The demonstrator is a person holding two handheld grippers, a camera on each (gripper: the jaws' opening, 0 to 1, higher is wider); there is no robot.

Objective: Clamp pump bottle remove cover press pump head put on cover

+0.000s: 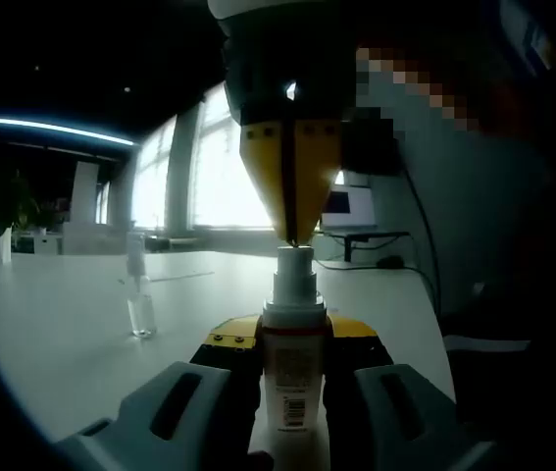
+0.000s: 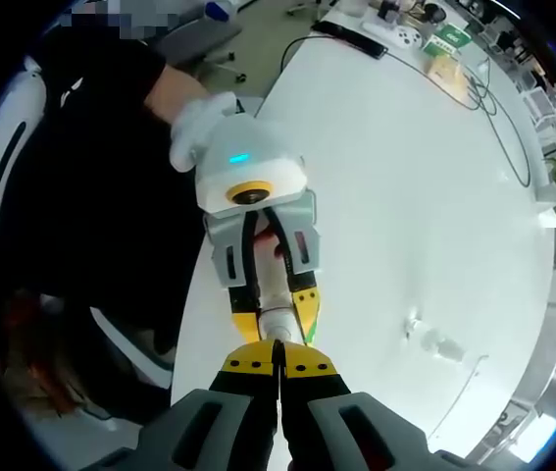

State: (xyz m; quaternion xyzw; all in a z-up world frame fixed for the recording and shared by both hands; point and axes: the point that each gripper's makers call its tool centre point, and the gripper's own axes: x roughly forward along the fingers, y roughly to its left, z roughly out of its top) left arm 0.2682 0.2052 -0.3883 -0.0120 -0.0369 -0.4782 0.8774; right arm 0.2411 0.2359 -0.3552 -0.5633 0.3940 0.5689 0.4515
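As jaws meet, cylindrical pump bottle (image 1: 292, 368) clamped

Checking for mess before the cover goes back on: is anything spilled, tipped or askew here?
Nothing stands out. The pump bottle stands upright in the left gripper, and the clear cover stands upright apart on the dry white table.

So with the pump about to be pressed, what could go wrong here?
The right gripper meets the pump head only at its shut tips, so it may slip off sideways. The bottle, clamped by the left gripper, could tilt under the push. The clear cover standing loose on the table might get knocked.
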